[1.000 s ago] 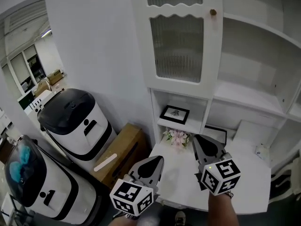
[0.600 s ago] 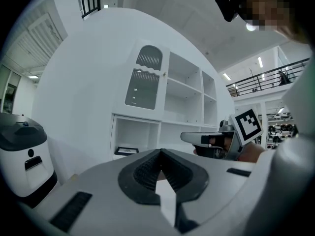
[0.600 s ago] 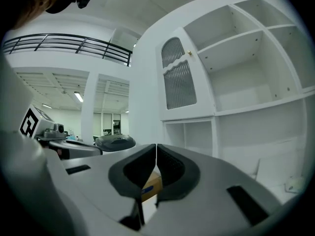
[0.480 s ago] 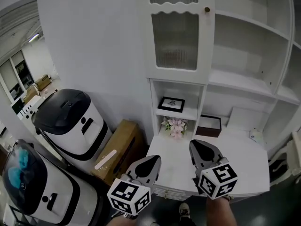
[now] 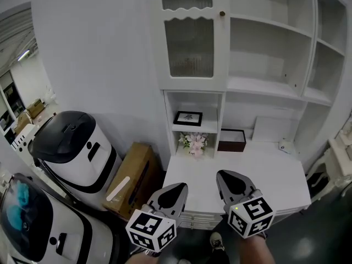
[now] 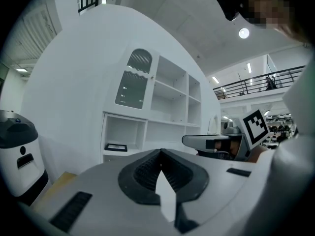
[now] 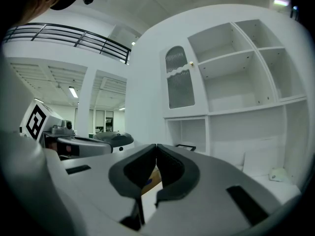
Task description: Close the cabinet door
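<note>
The white cabinet door [image 5: 190, 37] has ribbed glass and a small brass knob [image 5: 222, 14], and it lies flush in the upper left of the shelf unit. Both grippers hang low, well back from it. My left gripper [image 5: 177, 187] is shut with nothing in it. My right gripper [image 5: 223, 175] is also shut and empty, beside the left one. In the left gripper view the door [image 6: 134, 80] stands far beyond the closed jaws [image 6: 160, 151]. The right gripper view shows the door [image 7: 179, 80] and its knob [image 7: 191, 63] above the shut gripper [image 7: 156, 146].
A white desk top [image 5: 247, 175] juts out under the shelves. It carries a framed picture [image 5: 188, 117], pink flowers [image 5: 192, 142] and a dark box [image 5: 231, 140]. A cardboard box [image 5: 135, 175] and white machines with black tops [image 5: 71, 142] stand at the left.
Both grippers have drawn back from the cabinet and the head view has pulled away with them. More of the shelf unit shows, and the door looks smaller and farther off.
</note>
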Demonstrator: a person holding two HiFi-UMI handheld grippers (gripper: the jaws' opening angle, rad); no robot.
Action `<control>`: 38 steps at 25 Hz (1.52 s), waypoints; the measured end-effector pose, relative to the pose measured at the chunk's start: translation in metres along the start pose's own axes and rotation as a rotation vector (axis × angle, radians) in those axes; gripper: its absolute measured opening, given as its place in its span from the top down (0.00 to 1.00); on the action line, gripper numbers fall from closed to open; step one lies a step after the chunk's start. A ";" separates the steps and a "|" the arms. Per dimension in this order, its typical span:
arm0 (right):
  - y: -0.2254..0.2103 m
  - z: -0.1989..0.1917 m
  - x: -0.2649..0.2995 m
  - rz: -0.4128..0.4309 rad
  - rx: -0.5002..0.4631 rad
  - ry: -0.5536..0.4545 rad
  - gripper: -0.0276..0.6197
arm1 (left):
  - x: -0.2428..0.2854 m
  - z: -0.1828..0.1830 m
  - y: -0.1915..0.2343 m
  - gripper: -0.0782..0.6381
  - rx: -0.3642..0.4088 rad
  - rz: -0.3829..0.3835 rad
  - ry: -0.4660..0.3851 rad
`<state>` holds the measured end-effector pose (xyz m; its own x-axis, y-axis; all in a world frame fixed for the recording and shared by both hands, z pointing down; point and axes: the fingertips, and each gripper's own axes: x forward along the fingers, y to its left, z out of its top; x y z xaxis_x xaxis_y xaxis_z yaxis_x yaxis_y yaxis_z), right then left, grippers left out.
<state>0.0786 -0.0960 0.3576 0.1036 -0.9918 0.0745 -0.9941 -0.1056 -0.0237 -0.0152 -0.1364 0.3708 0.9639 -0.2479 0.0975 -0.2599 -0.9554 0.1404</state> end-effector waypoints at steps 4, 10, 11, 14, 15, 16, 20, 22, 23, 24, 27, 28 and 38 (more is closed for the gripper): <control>0.009 -0.004 -0.013 -0.023 -0.003 0.005 0.95 | -0.008 -0.002 -0.008 0.88 0.004 -0.030 0.001; 0.014 -0.002 -0.020 -0.035 -0.016 0.003 0.95 | -0.014 0.002 -0.012 0.88 0.013 -0.046 -0.003; 0.014 -0.001 -0.020 -0.034 -0.018 0.000 0.95 | -0.014 0.002 -0.012 0.88 0.015 -0.046 -0.005; 0.015 0.001 -0.018 -0.030 -0.020 -0.004 0.95 | -0.013 0.003 -0.010 0.88 0.015 -0.043 -0.004; 0.015 0.001 -0.017 -0.028 -0.019 -0.004 0.95 | -0.012 0.003 -0.010 0.88 0.015 -0.042 -0.003; 0.014 0.001 -0.016 -0.026 -0.019 -0.004 0.95 | -0.012 0.003 -0.009 0.88 0.015 -0.041 -0.003; 0.013 -0.001 -0.010 -0.016 -0.017 -0.002 0.95 | -0.009 0.002 -0.006 0.88 0.015 -0.035 -0.001; 0.013 -0.004 -0.007 -0.011 -0.015 0.004 0.95 | -0.008 0.000 -0.004 0.88 0.011 -0.032 0.003; 0.014 -0.004 -0.007 -0.010 -0.013 0.005 0.95 | -0.007 -0.001 -0.003 0.88 0.008 -0.031 0.004; 0.013 -0.005 -0.006 -0.009 -0.013 0.005 0.95 | -0.007 -0.002 -0.003 0.88 0.007 -0.031 0.006; 0.011 -0.006 -0.005 -0.011 -0.012 0.008 0.95 | -0.004 -0.003 -0.002 0.88 0.004 -0.032 0.006; 0.010 -0.008 -0.004 -0.011 -0.011 0.011 0.95 | -0.003 -0.004 -0.001 0.88 0.002 -0.032 0.007; 0.001 -0.015 -0.004 -0.027 -0.001 0.024 0.95 | 0.005 -0.010 -0.001 0.88 -0.009 -0.039 0.019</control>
<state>0.0763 -0.0913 0.3723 0.1292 -0.9867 0.0988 -0.9911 -0.1318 -0.0200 -0.0108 -0.1353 0.3810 0.9721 -0.2073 0.1102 -0.2227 -0.9627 0.1535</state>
